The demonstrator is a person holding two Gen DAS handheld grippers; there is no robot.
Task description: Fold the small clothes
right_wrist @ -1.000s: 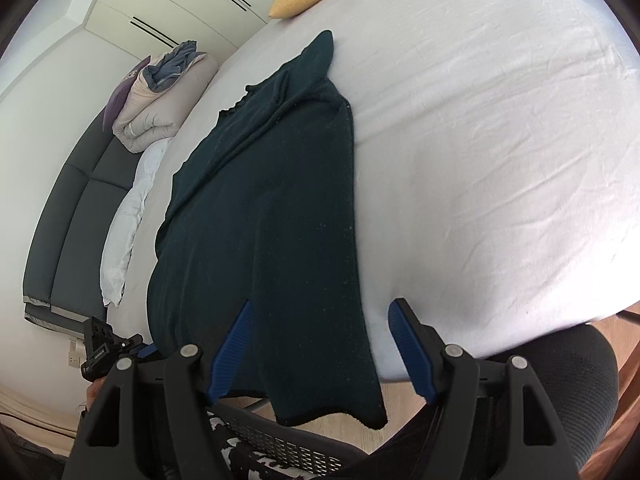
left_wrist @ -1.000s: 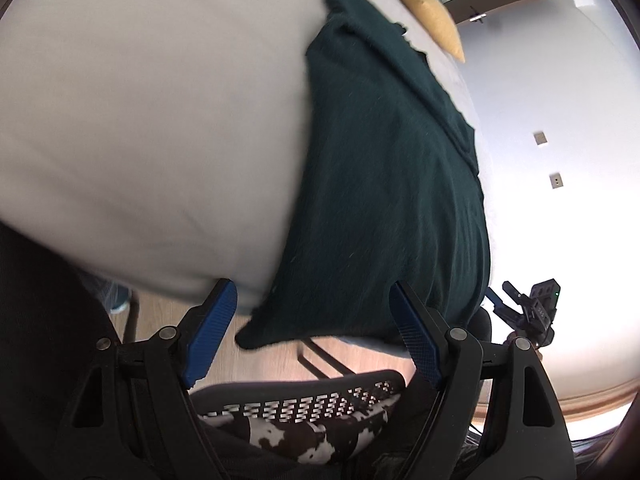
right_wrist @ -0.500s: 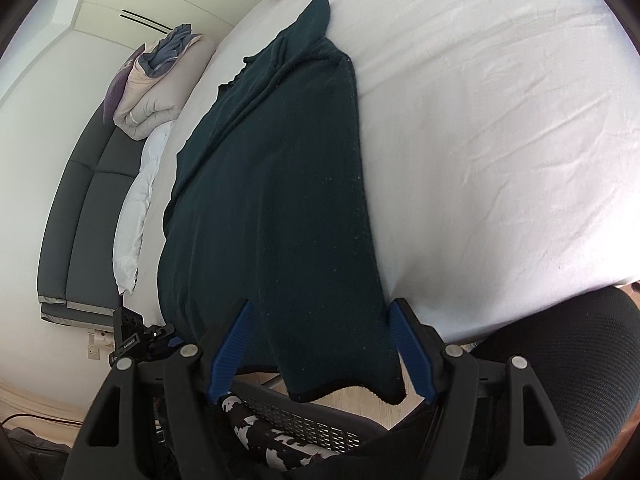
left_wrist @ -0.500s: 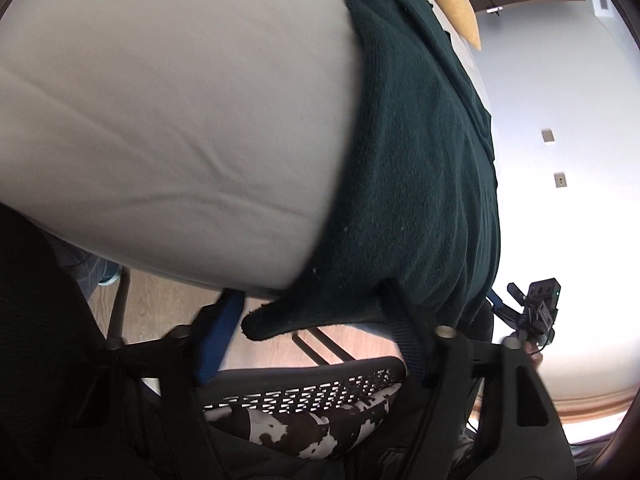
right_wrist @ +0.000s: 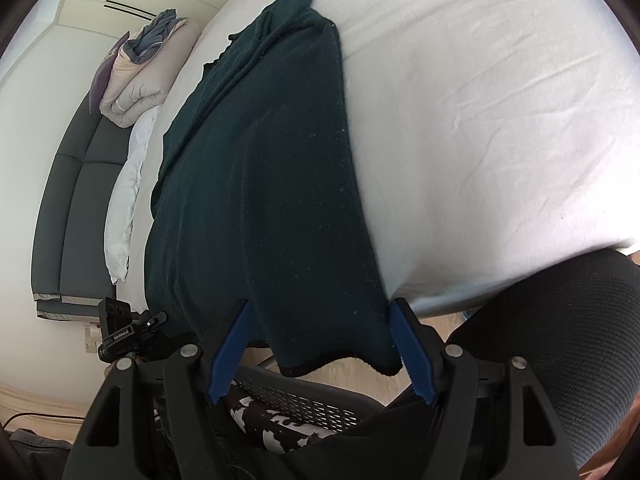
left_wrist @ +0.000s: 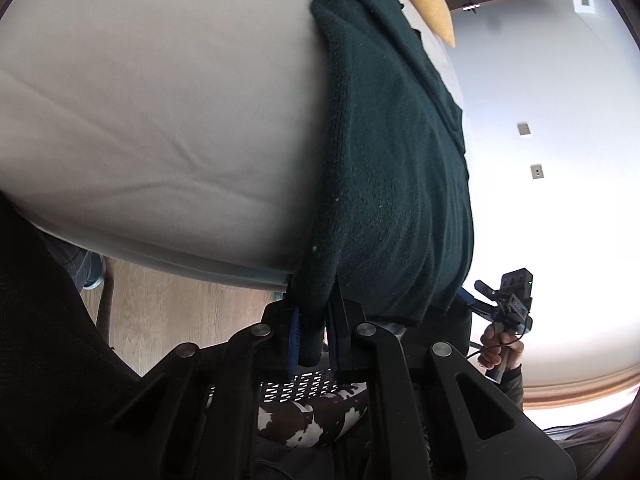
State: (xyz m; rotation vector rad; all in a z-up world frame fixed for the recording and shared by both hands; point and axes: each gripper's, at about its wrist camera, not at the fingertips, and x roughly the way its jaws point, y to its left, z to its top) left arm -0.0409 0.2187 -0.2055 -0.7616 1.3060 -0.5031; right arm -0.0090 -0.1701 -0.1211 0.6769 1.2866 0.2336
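Note:
A dark green knit garment [left_wrist: 392,168] lies lengthwise on the white bed [left_wrist: 160,100], its hem hanging over the near edge. My left gripper [left_wrist: 314,336] is shut on the hem's left corner. In the right wrist view the garment [right_wrist: 272,184] fills the middle and my right gripper [right_wrist: 320,354] is open, its blue fingers [right_wrist: 230,354] on either side of the hanging right hem corner, not closed on it. The right gripper also shows in the left wrist view [left_wrist: 508,300]. The left gripper shows in the right wrist view [right_wrist: 120,330].
A black mesh chair [right_wrist: 560,320] stands against the bed's near edge, with a cow-print cloth [left_wrist: 312,416] on its seat. A yellow pillow [left_wrist: 428,4] lies at the far end of the bed. A folded duvet [right_wrist: 140,72] sits on a dark sofa [right_wrist: 68,184]. Wooden floor [left_wrist: 168,320] lies below.
My left gripper has moved in and closed on the hem's left corner. My right gripper has moved forward so the right hem corner now hangs between its open fingers.

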